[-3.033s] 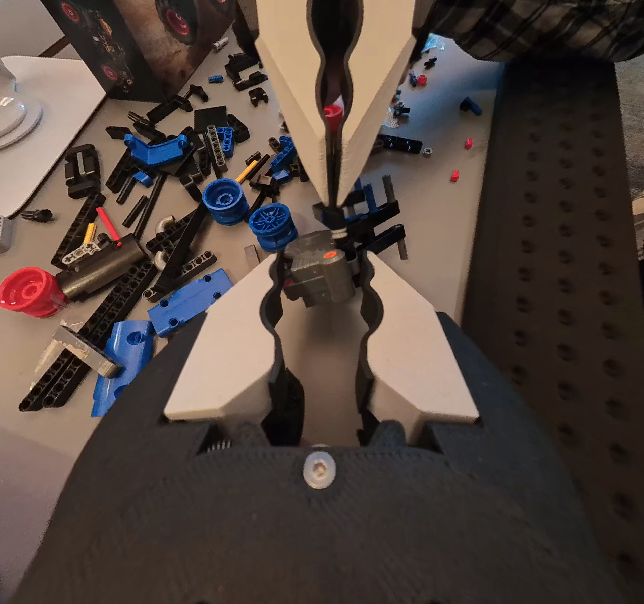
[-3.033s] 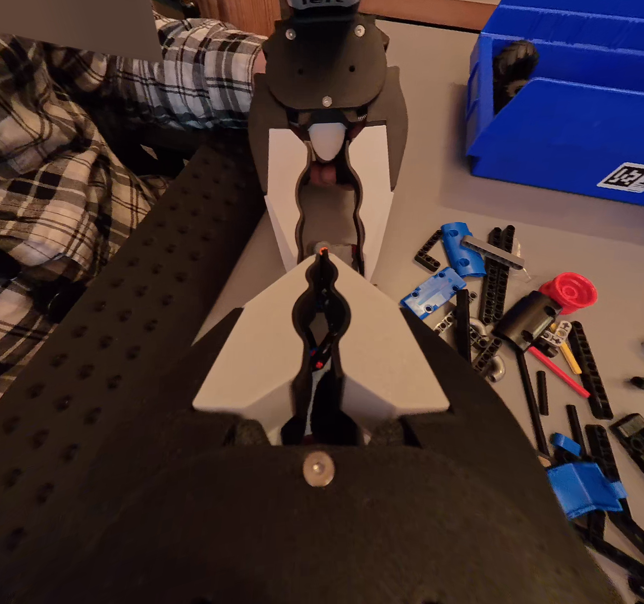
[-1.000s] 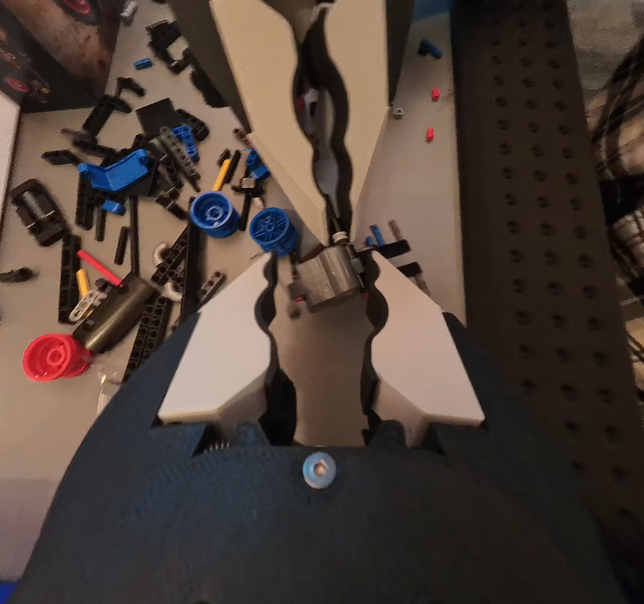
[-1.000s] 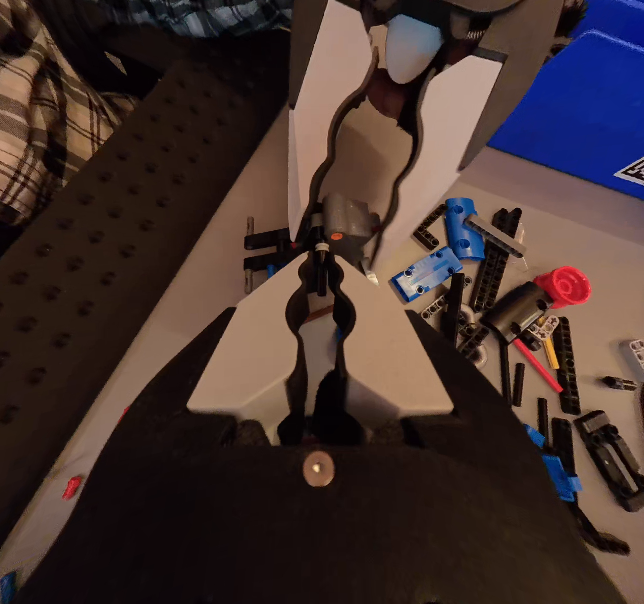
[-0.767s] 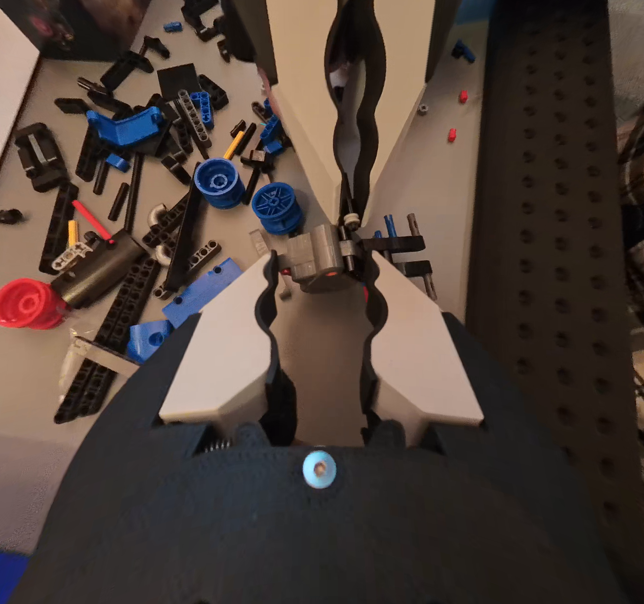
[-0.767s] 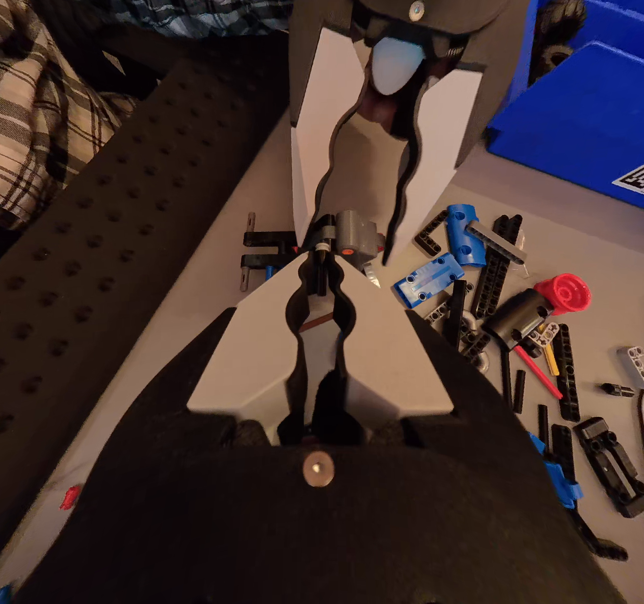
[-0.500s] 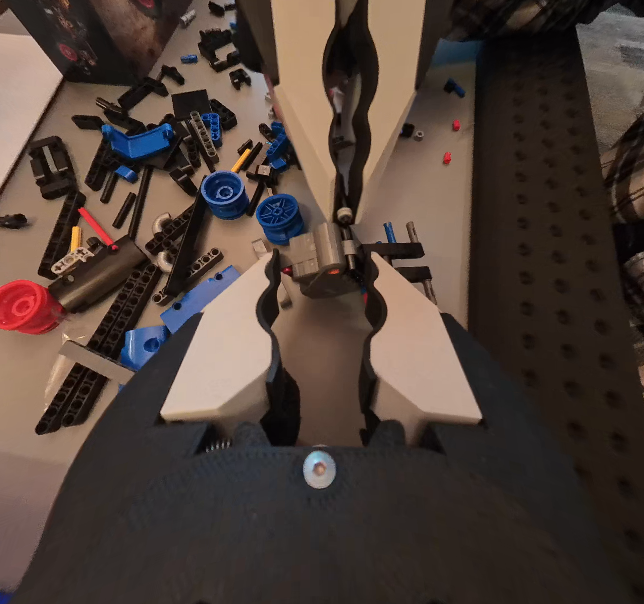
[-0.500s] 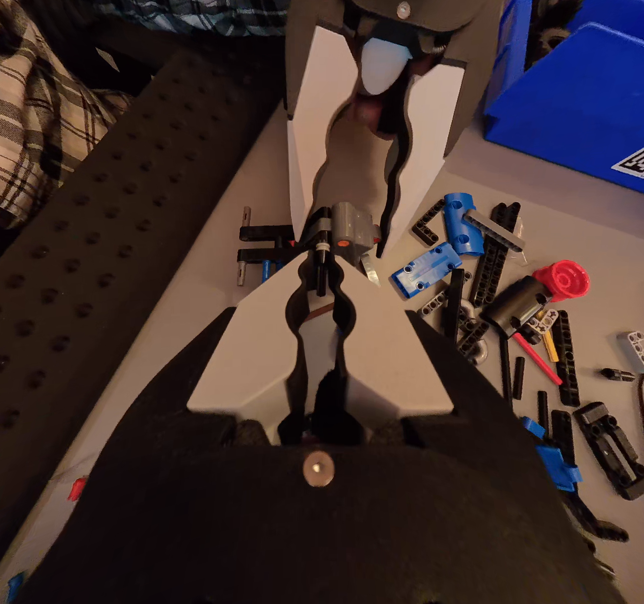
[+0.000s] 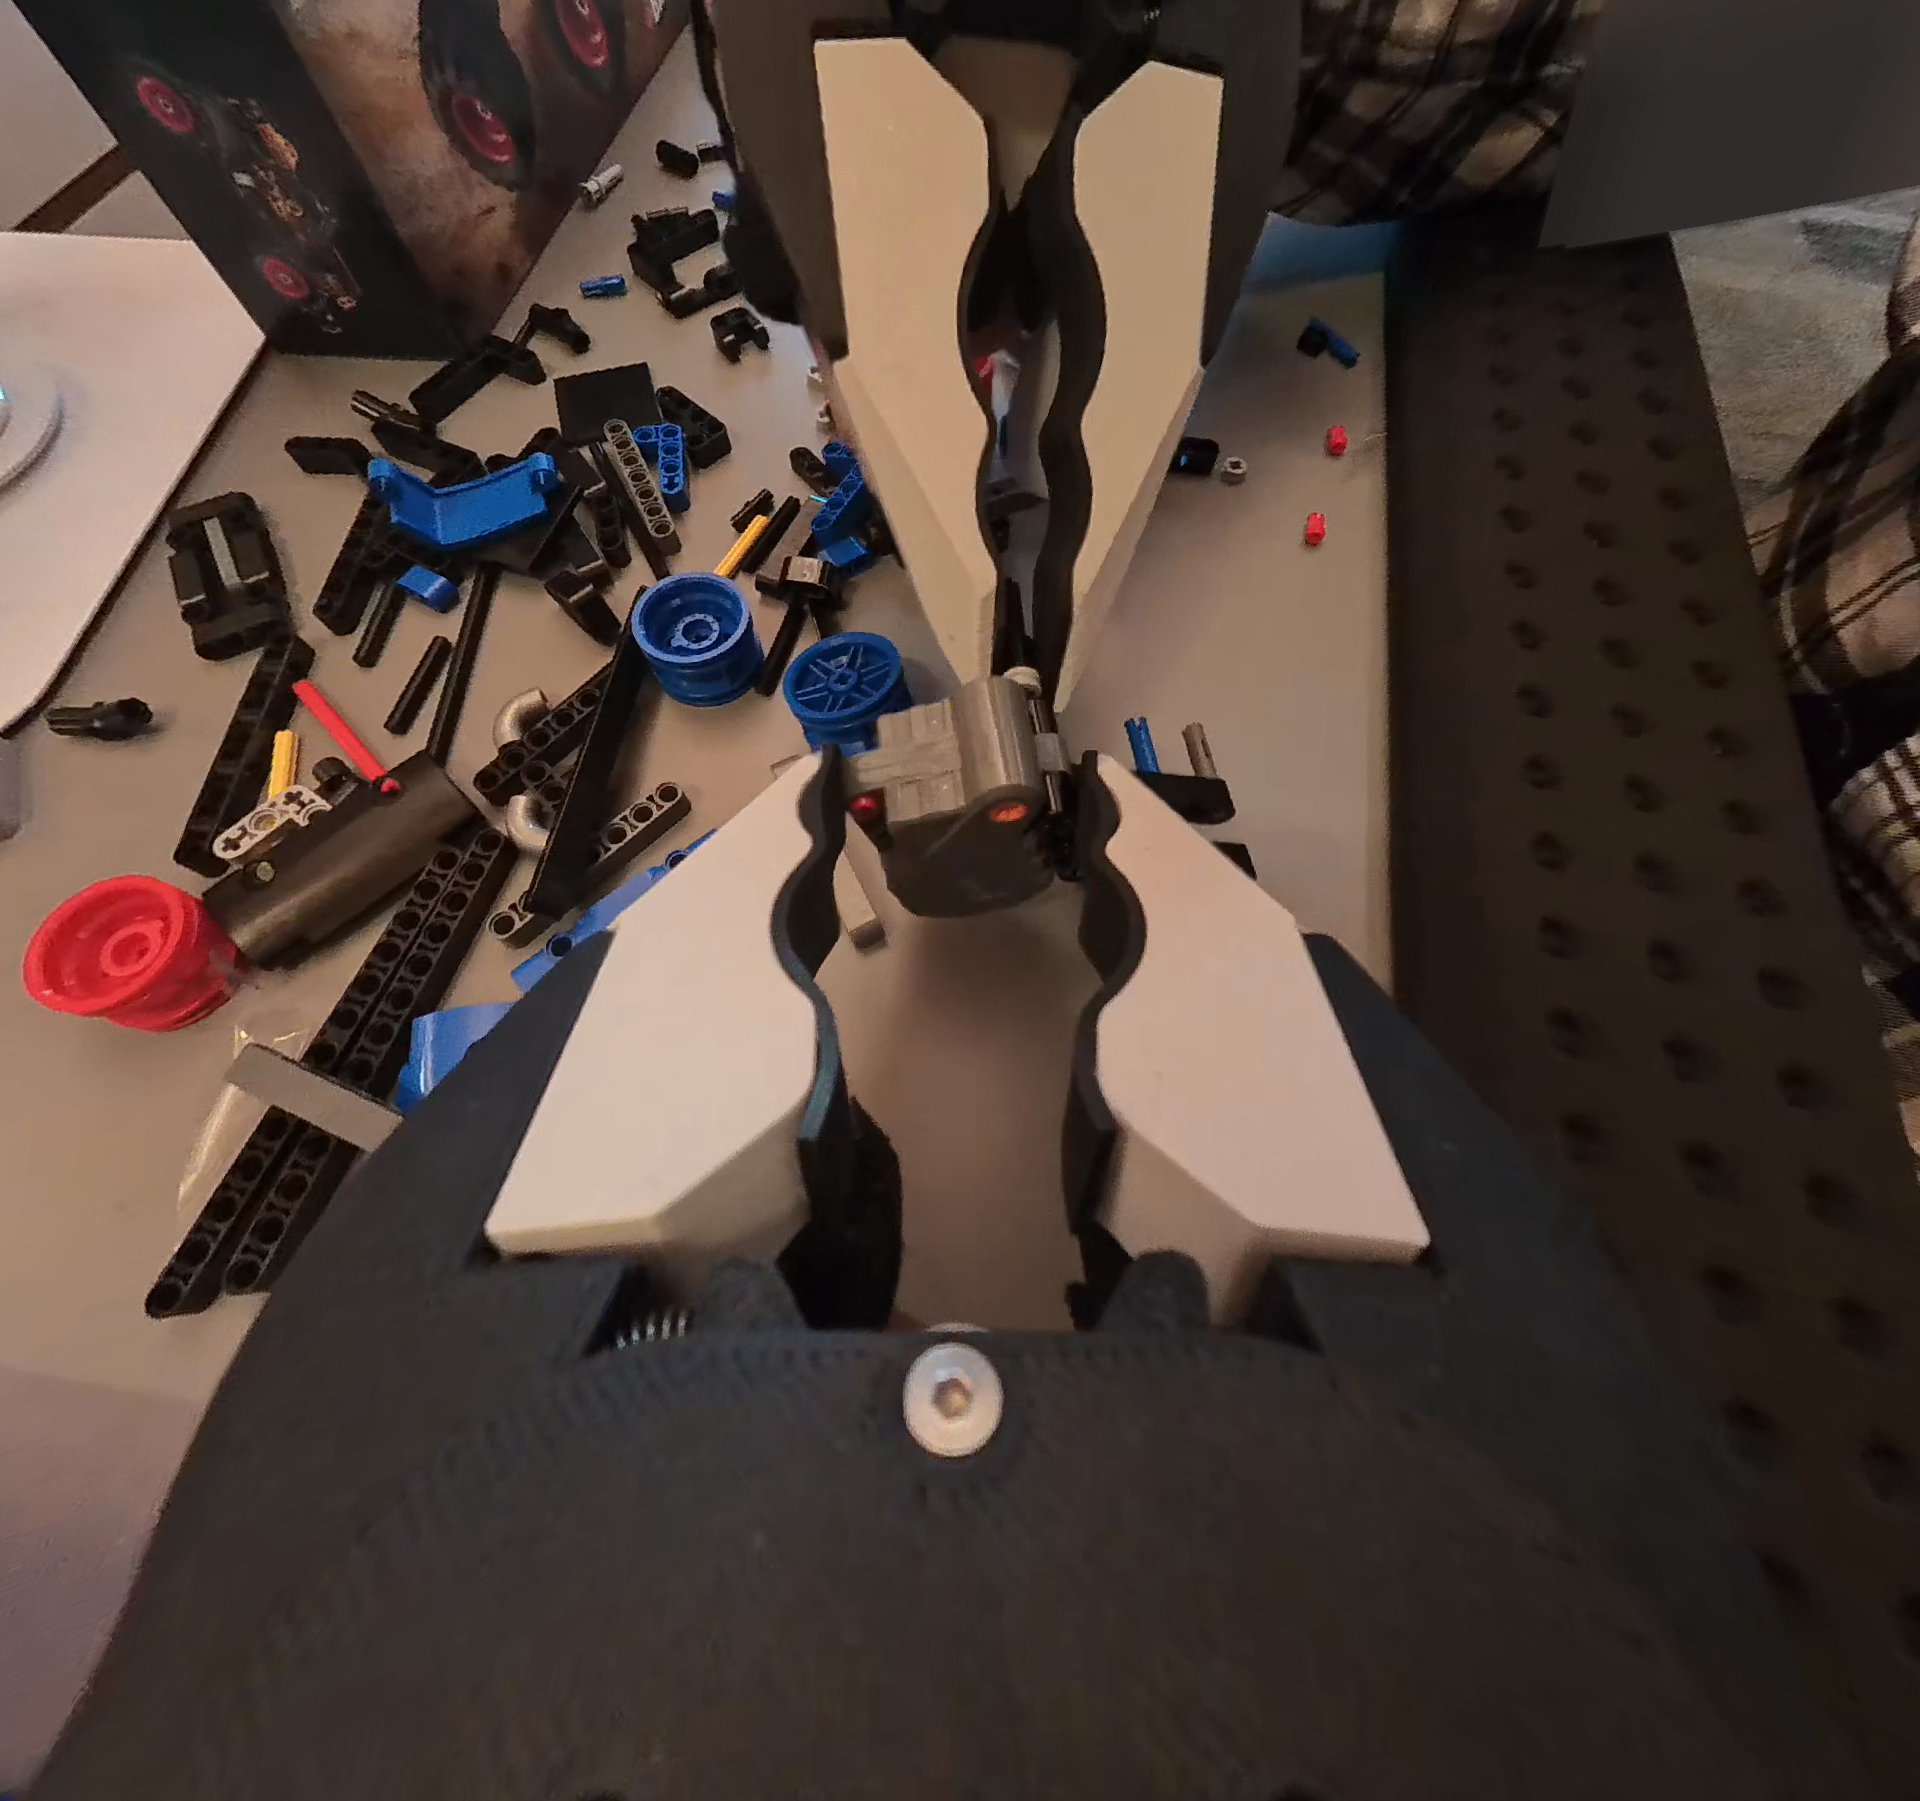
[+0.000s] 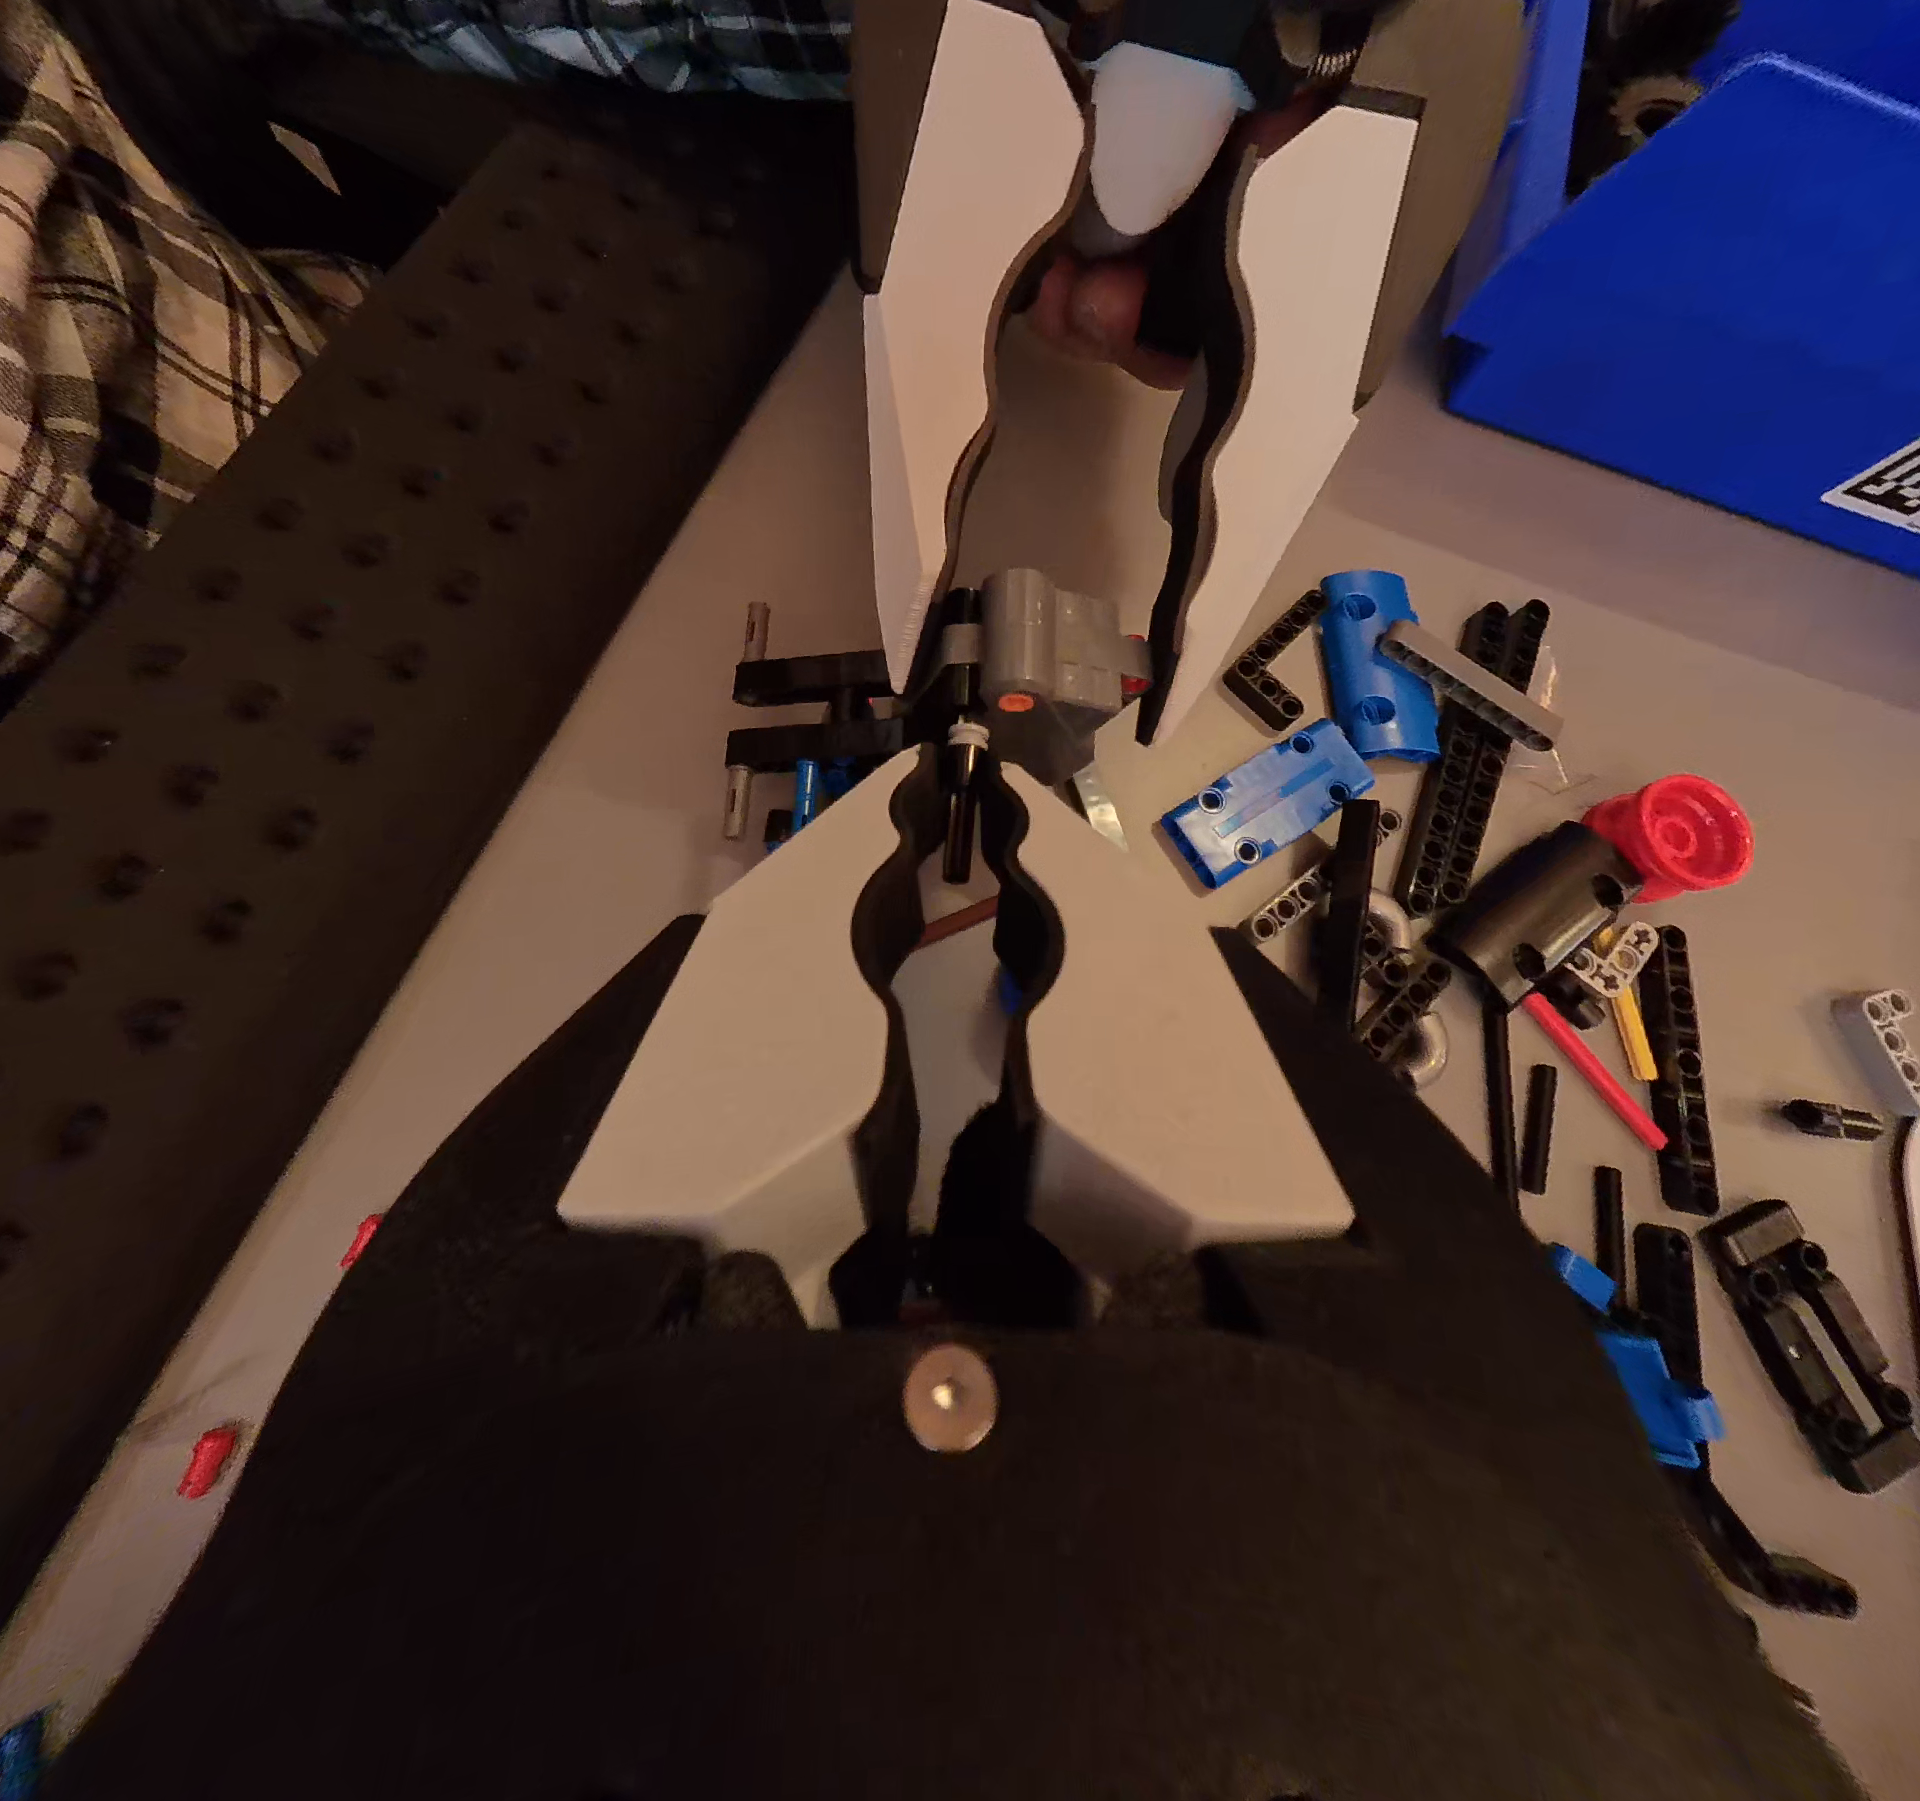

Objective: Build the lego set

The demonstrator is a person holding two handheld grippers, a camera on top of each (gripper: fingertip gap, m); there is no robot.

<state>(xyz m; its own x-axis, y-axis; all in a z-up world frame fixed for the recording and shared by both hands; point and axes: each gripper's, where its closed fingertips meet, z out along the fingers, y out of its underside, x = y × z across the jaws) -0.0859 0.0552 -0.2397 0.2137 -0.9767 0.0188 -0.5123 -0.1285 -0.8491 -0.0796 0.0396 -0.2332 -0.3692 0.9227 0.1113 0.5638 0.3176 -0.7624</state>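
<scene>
Now, left claw [image 9: 956, 785]: mine, clamped on grey motor block [image 9: 961, 795], lifted slightly higher
Right claw [image 10: 961, 785]: mine, still pinching black axle [image 10: 958, 806]; insertion ongoing

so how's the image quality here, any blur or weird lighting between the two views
Left wrist view: evenly lit and mostly sharp, with wide-angle bending at the edges; the grey motor block is crisp. Right wrist view: dimmer and warmer, its own claw body almost black, the plaid sleeve soft.
</scene>
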